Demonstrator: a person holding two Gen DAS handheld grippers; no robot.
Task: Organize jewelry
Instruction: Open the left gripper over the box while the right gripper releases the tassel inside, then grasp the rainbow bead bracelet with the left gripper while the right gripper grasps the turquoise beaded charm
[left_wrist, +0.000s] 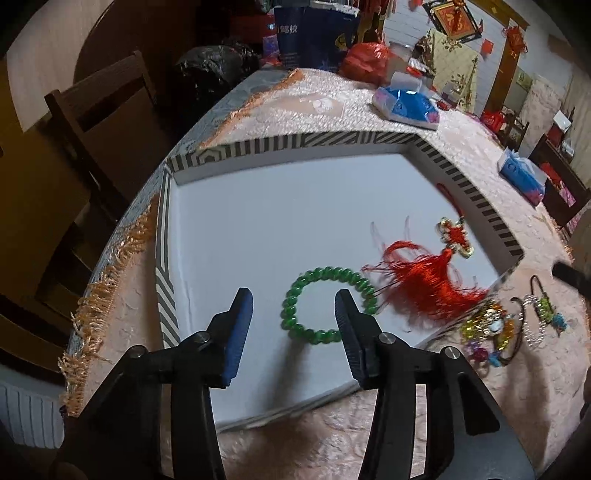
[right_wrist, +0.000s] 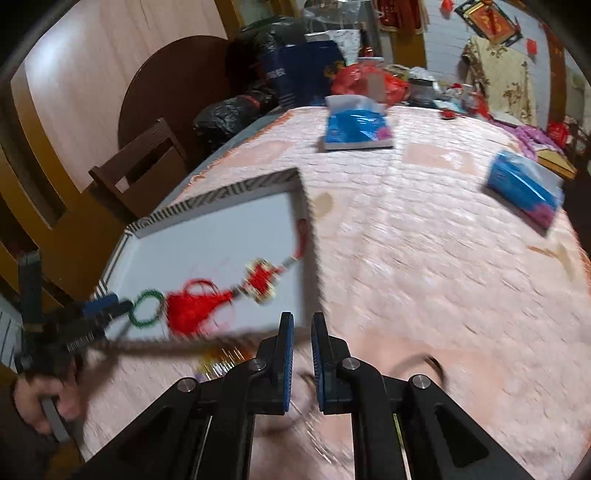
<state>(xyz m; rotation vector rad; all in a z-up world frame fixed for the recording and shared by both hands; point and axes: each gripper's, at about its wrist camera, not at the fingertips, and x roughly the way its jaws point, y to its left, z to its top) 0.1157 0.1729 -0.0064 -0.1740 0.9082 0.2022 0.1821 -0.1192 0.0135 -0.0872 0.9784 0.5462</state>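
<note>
Left wrist view: left gripper (left_wrist: 293, 314) hangs part-open and empty above a green bead bracelet (left_wrist: 330, 305) lying in a white tray (left_wrist: 258, 221).
Red tassel charm (left_wrist: 428, 280) touches the bracelet and could snag. Right gripper (right_wrist: 303, 332), closed on nothing, hangs over loose jewelry (left_wrist: 487, 332) on the pink-covered bench (right_wrist: 424, 240); the tray's striped rim (left_wrist: 476, 199) stands between.
</note>
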